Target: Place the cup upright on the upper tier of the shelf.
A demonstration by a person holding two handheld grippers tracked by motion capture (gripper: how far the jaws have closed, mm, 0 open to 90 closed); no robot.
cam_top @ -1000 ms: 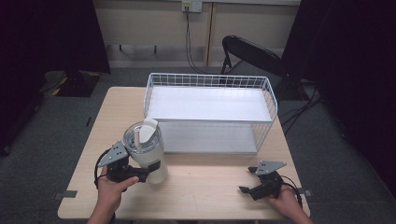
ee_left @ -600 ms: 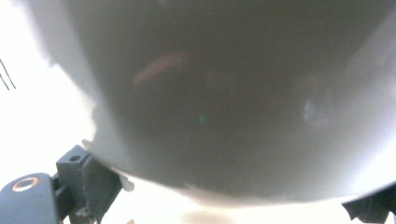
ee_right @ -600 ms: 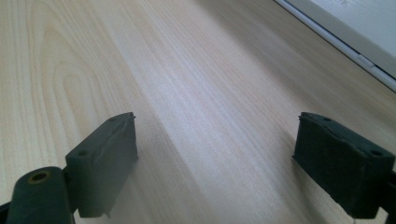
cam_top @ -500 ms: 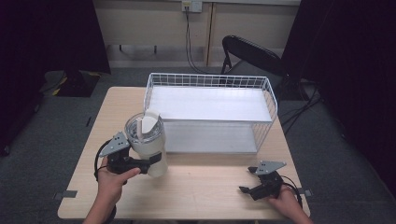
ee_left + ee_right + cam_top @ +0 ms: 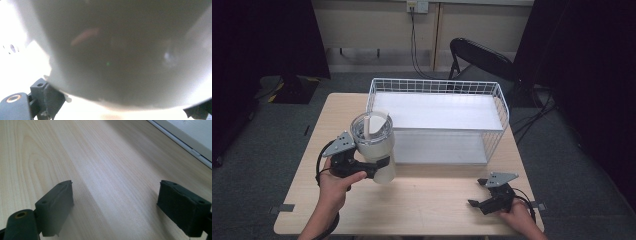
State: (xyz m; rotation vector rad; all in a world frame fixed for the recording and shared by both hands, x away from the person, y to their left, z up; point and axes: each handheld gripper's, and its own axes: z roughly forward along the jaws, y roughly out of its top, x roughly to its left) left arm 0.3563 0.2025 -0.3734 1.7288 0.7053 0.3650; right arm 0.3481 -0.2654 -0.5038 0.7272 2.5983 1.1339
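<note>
The left hand-held gripper (image 5: 379, 165) pinches a big white cup (image 5: 375, 147) with a clear lid, and the cup is lifted off the desk (image 5: 432, 200) near its left edge, just in front of the wire basket (image 5: 437, 120). In the left gripper view the cup (image 5: 120, 55) is a grey blur pressed between the jaws. The right hand-held gripper (image 5: 476, 193) rests near the front right corner of the desk — its jaws spread wide, with nothing between them but bare wood (image 5: 100, 170).
</note>
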